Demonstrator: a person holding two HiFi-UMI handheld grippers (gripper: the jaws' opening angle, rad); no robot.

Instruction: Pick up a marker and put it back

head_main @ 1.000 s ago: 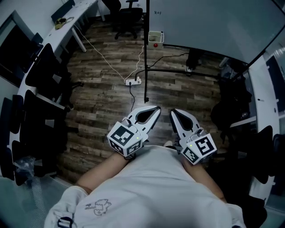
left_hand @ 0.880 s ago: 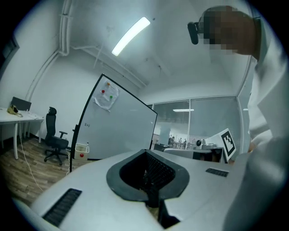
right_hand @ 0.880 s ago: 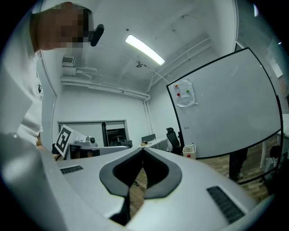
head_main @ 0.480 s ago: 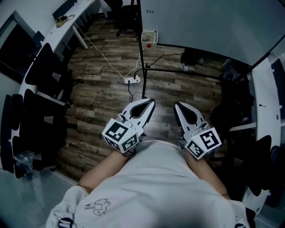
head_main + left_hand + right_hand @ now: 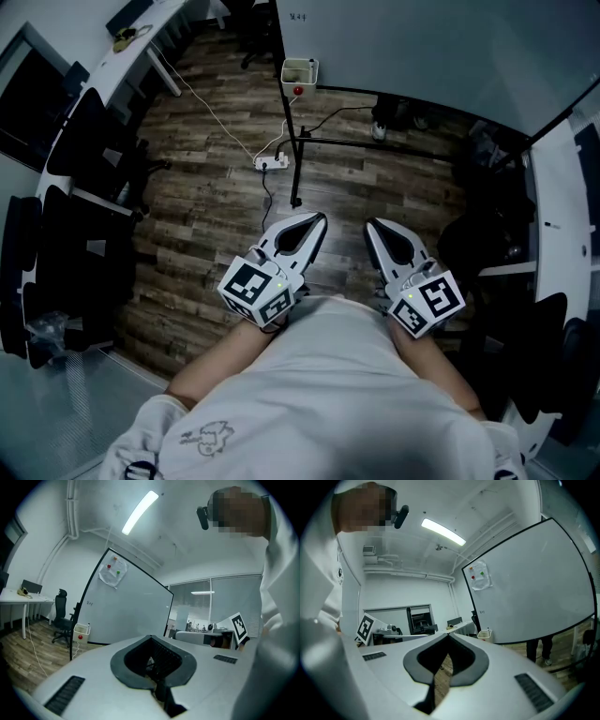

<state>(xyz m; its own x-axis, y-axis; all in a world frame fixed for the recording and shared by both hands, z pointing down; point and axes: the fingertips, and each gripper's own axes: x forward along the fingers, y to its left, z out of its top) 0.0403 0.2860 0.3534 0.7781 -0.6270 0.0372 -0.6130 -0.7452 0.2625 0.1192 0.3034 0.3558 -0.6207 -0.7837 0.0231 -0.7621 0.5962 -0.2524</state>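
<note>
- Both tools are held side by side close before the person's chest. The left tool (image 5: 317, 219) and the right tool (image 5: 367, 227) are white two-jaw shells with square-marker cubes, and each has its jaws together with nothing between them.
- Large pale whiteboard (image 5: 422, 47) on a black frame stands well ahead, across the brown plank floor (image 5: 216, 178).
- Small white box (image 5: 299, 72) with a red dot hangs at the board's lower left corner. The marker seems to stand in it, though it is too small to be sure.
- Approach looks like the step in hand: get near the box, part one tool's jaws before reaching in, and clamp the marker's barrel squarely.
</note>
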